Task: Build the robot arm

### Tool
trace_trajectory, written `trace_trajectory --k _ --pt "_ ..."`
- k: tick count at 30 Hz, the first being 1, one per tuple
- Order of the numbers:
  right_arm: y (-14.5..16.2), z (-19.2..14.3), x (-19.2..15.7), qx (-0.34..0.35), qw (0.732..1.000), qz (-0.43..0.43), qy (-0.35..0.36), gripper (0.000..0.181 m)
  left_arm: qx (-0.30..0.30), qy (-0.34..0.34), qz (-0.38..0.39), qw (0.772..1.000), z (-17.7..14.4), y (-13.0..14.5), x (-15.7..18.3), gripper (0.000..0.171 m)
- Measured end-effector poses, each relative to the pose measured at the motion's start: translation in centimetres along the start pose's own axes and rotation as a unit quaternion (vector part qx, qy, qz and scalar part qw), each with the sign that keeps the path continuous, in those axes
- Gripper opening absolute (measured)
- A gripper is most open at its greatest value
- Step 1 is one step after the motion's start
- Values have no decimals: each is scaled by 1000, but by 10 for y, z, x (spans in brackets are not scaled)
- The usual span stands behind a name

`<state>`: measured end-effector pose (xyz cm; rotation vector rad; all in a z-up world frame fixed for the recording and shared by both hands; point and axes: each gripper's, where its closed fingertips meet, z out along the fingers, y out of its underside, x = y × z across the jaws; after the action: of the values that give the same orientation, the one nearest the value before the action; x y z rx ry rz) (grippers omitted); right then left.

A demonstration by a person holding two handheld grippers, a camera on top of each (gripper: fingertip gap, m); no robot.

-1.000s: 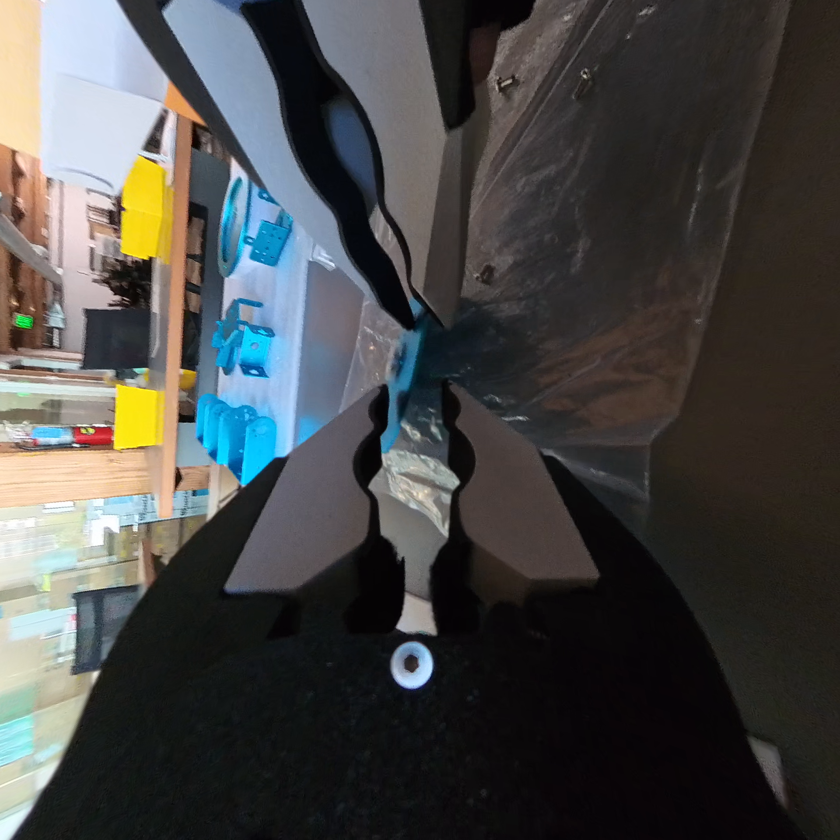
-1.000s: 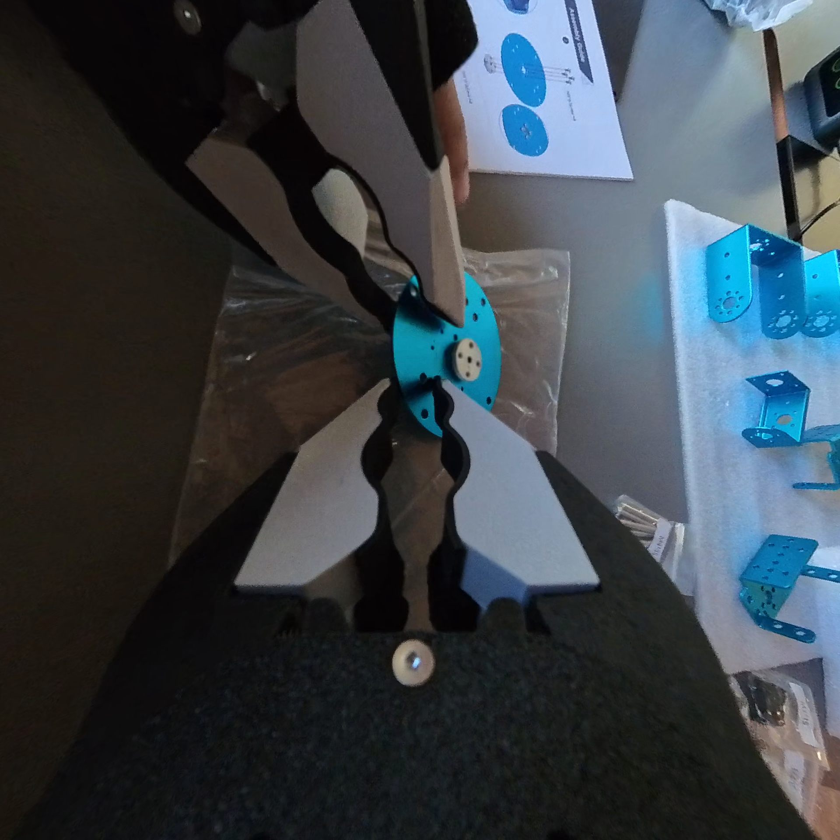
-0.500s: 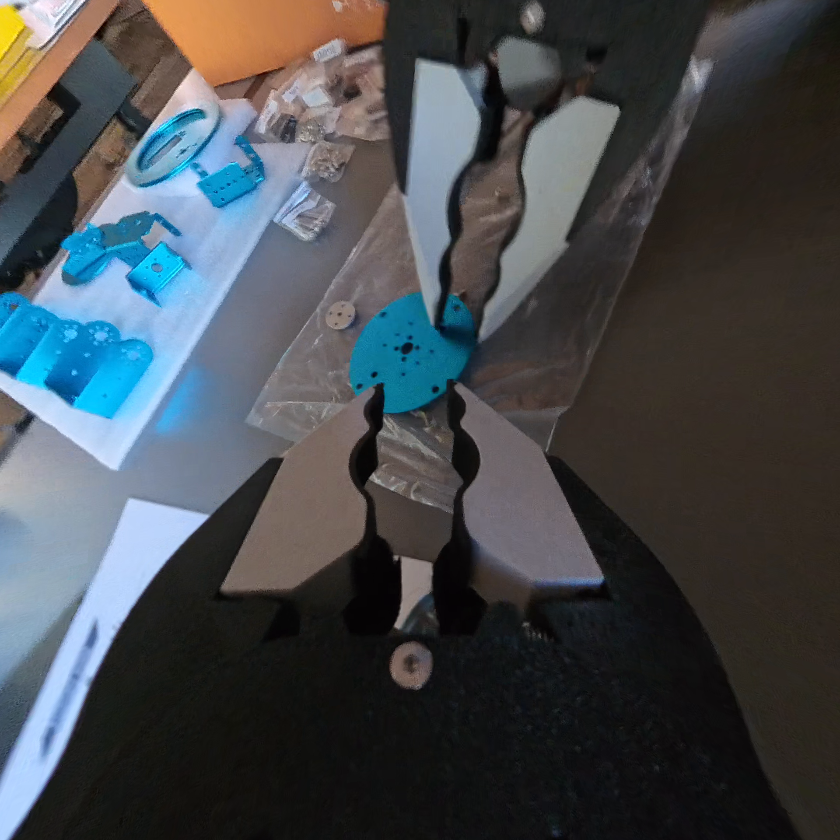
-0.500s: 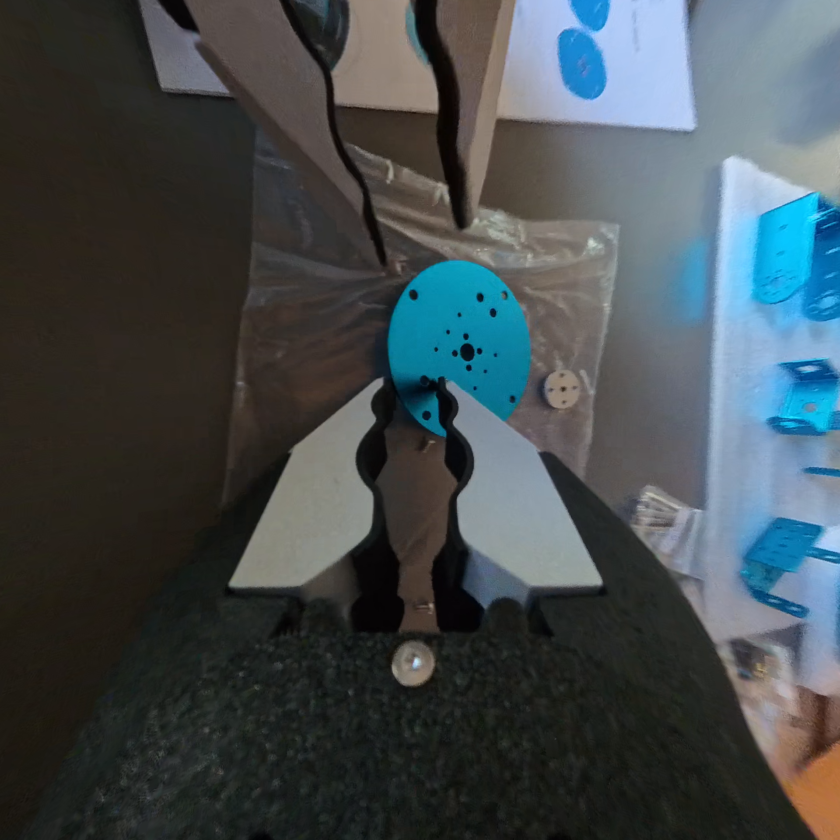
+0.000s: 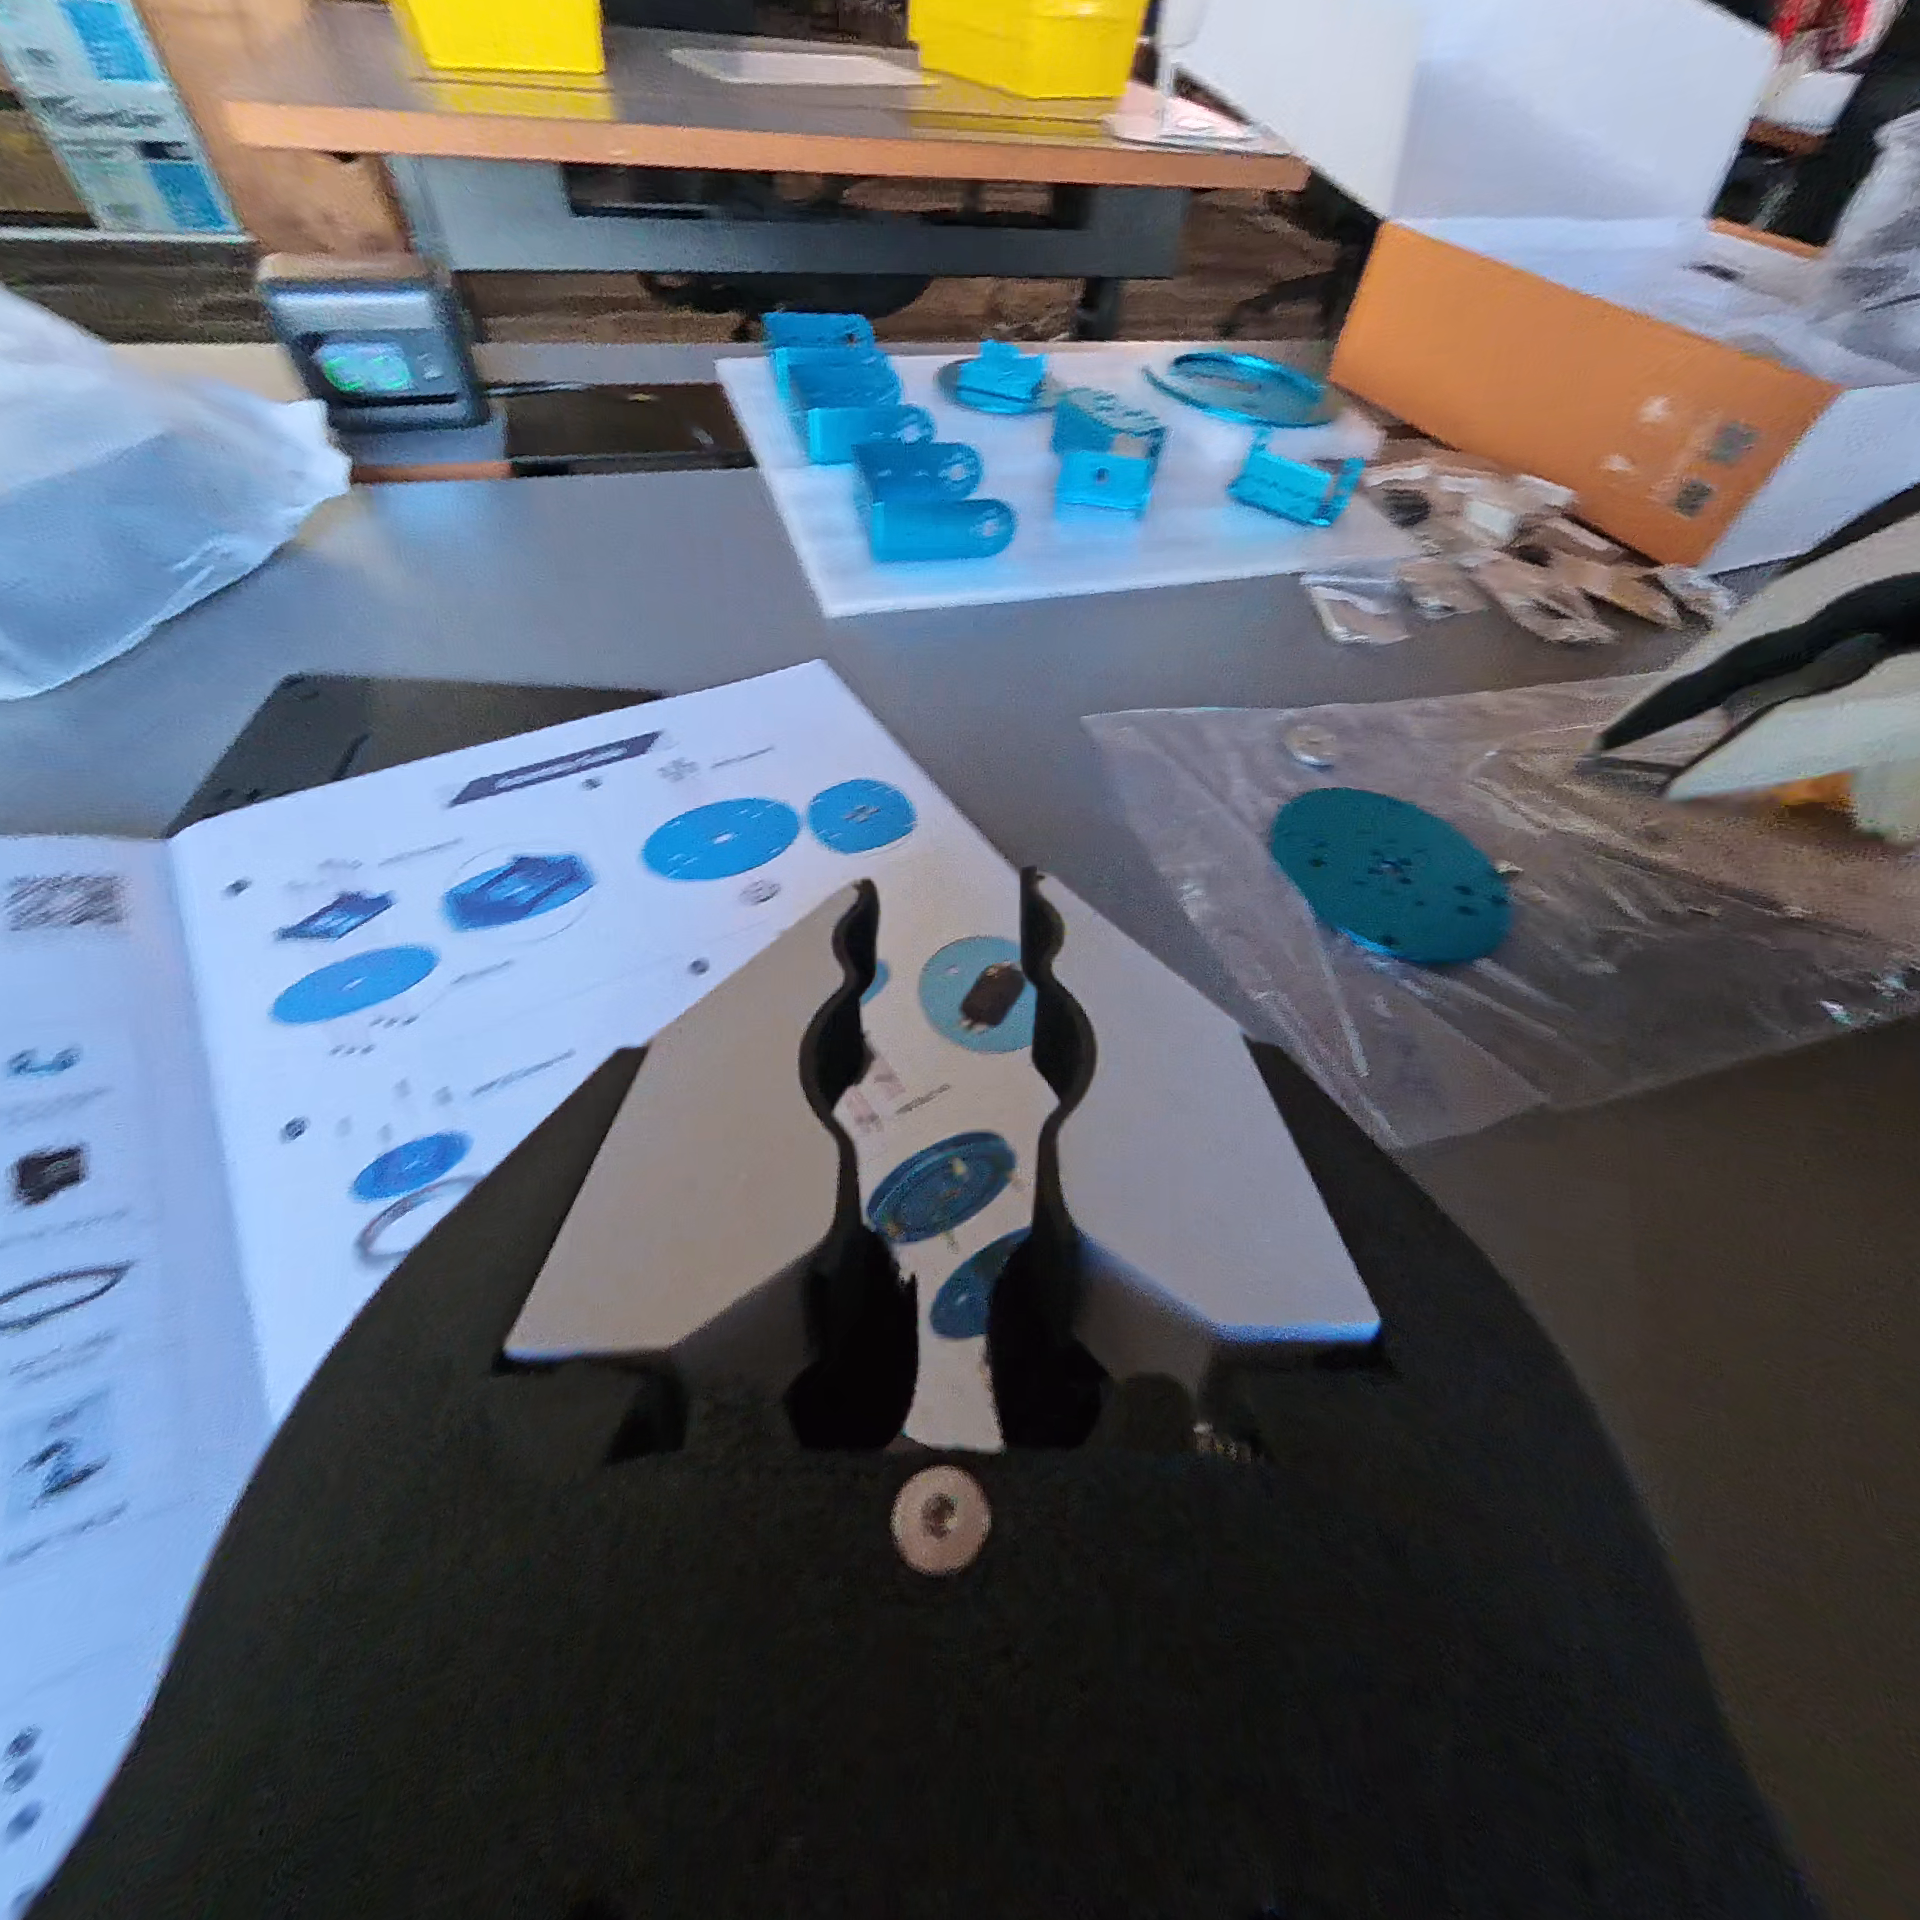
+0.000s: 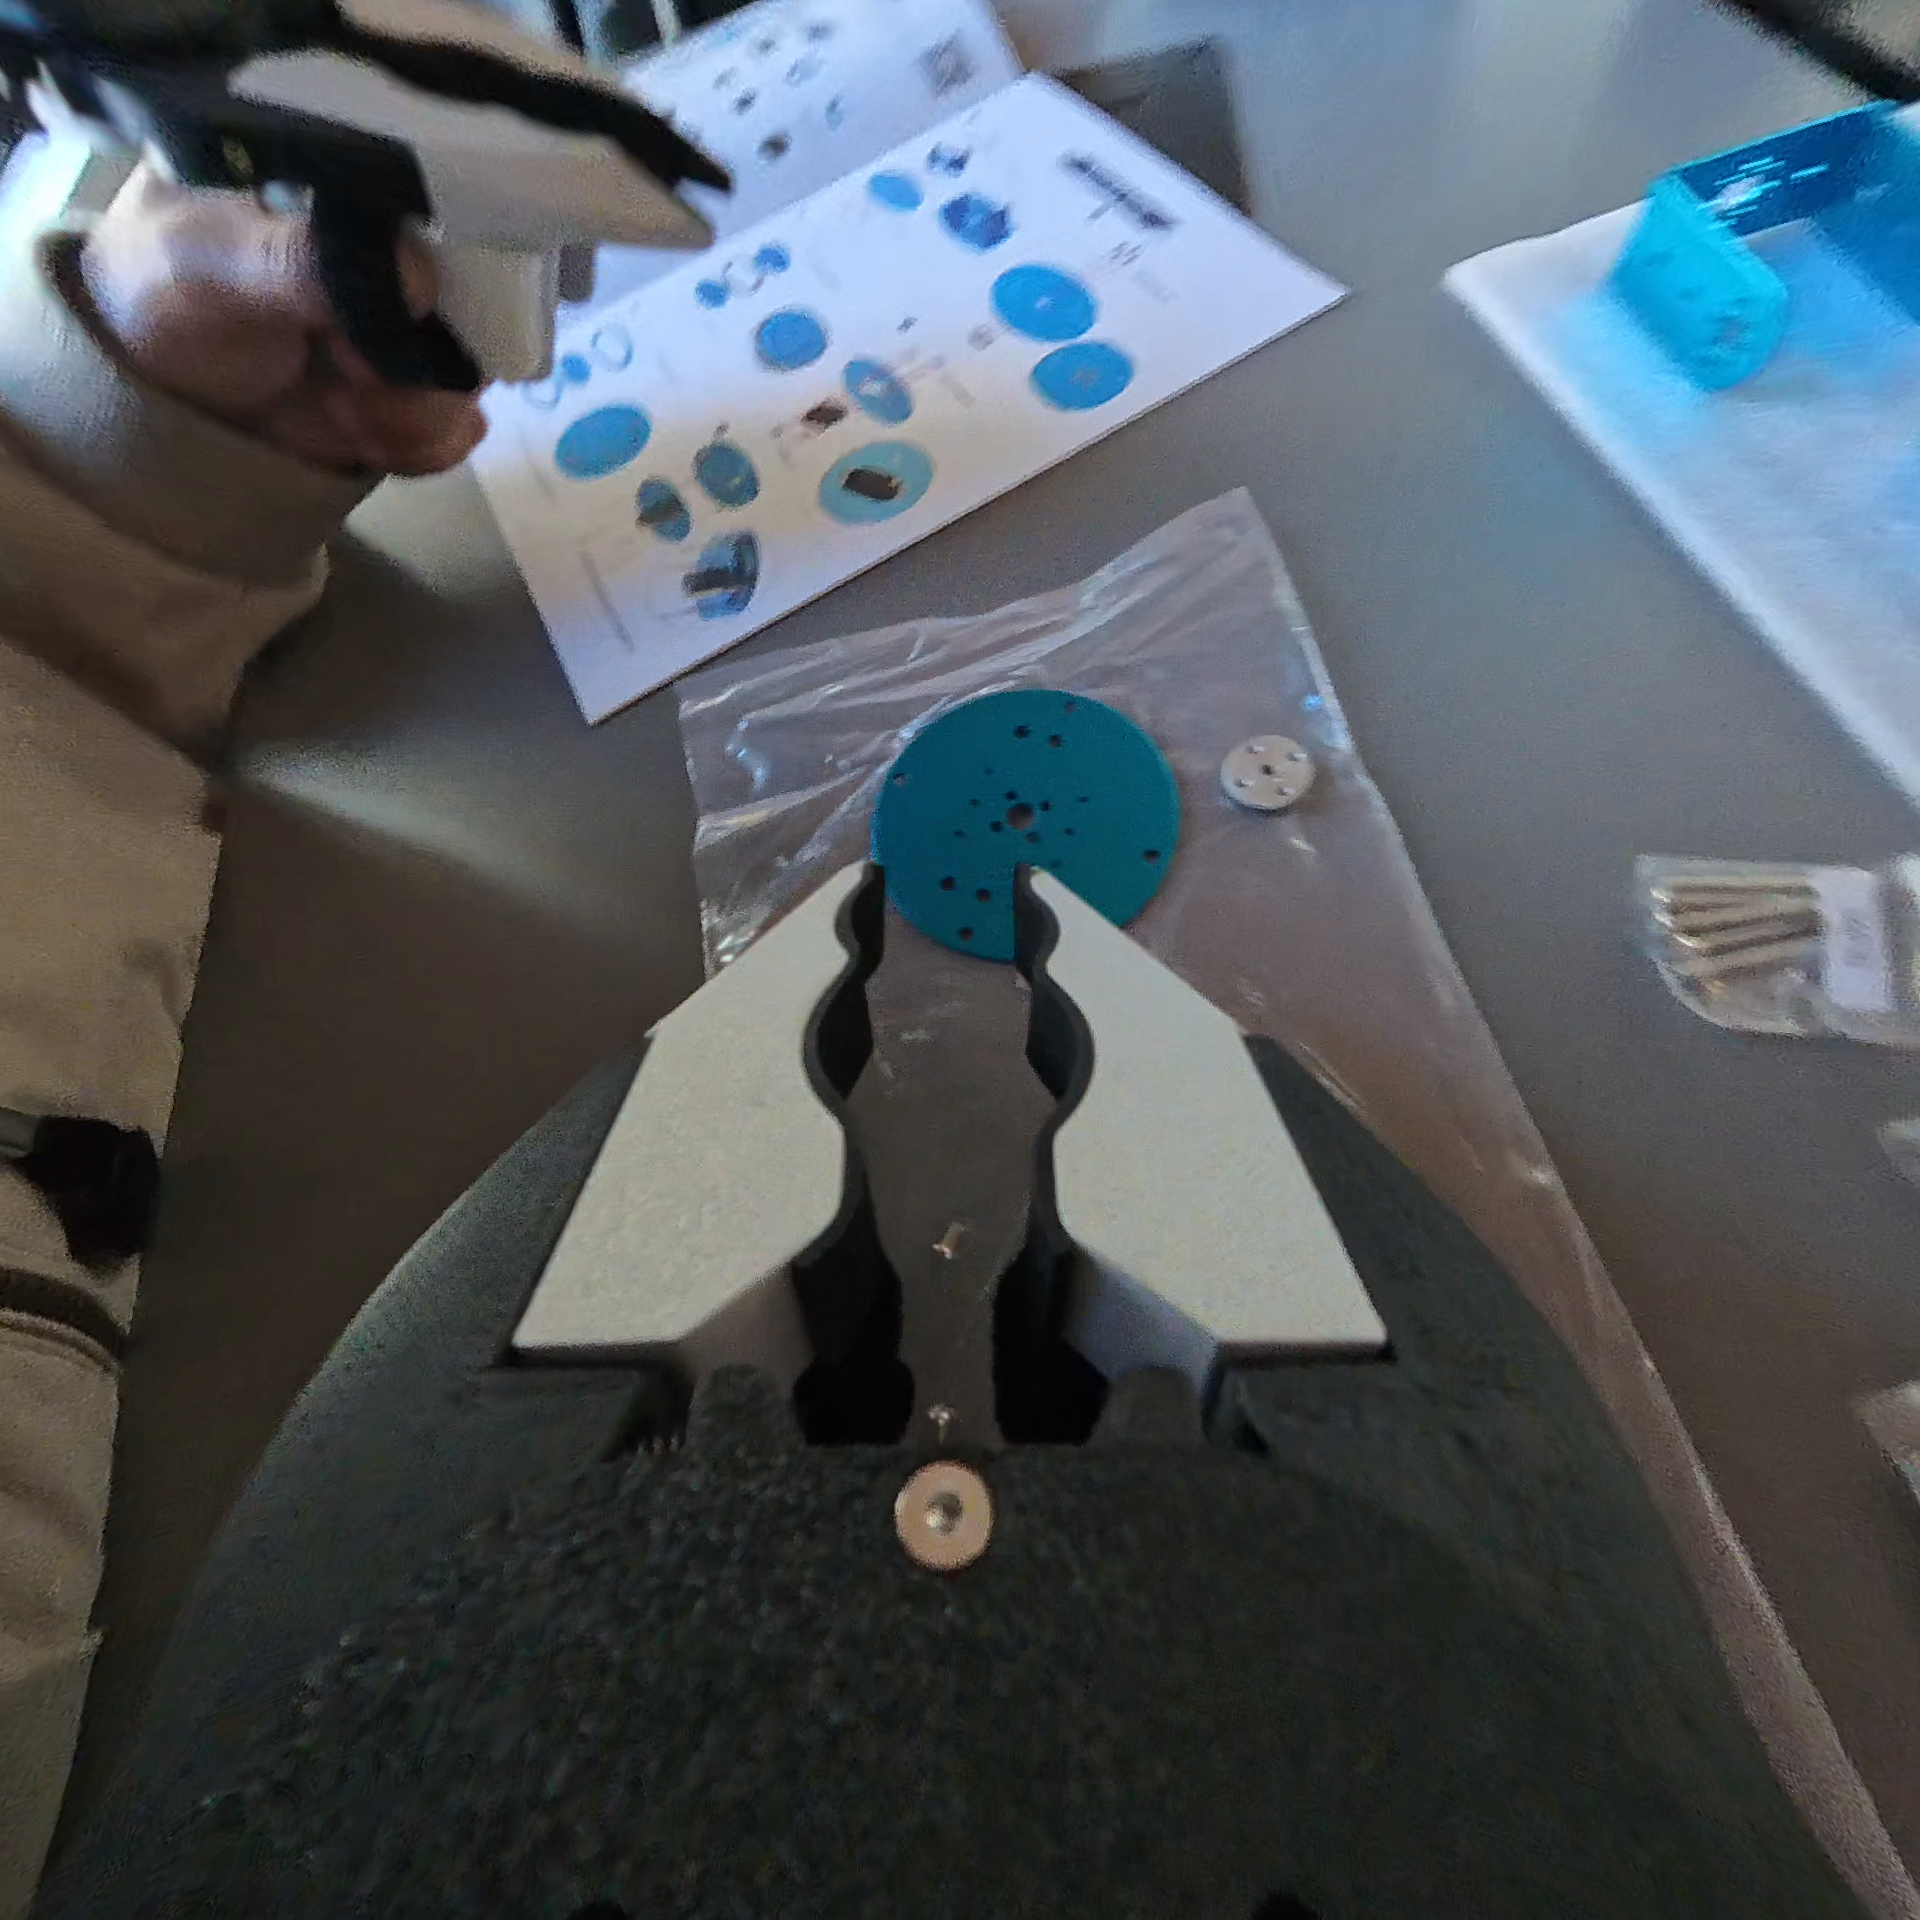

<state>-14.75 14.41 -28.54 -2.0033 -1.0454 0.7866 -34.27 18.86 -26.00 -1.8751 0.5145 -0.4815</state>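
One blue disc (image 6: 1023,810) (two gaping tongs (image 6: 948,883))

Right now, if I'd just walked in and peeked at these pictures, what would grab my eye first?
Probably the blue round plate, dotted with holes, lying flat on a clear plastic bag just past the tips of the right claw, which is open and empty. Next, the open instruction sheet with blue drawings, spread under the open left claw. Farther back, bright blue metal brackets sit on a white foam sheet.
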Motion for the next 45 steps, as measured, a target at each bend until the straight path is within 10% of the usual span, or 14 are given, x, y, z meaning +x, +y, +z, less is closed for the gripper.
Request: trace_trajectory --k 6,25,45 --pt "-5 -22 16 70 996 55 24 19 -21 -16 12 1000 -3 7 -8 27" --pt "-14 0 55 -33 990 -16 135 33 -43 137 34 989 35 2 71 27" --pt "22 36 35 -102 992 73 -16 39 -192 183 145 953 85 56 125 25"
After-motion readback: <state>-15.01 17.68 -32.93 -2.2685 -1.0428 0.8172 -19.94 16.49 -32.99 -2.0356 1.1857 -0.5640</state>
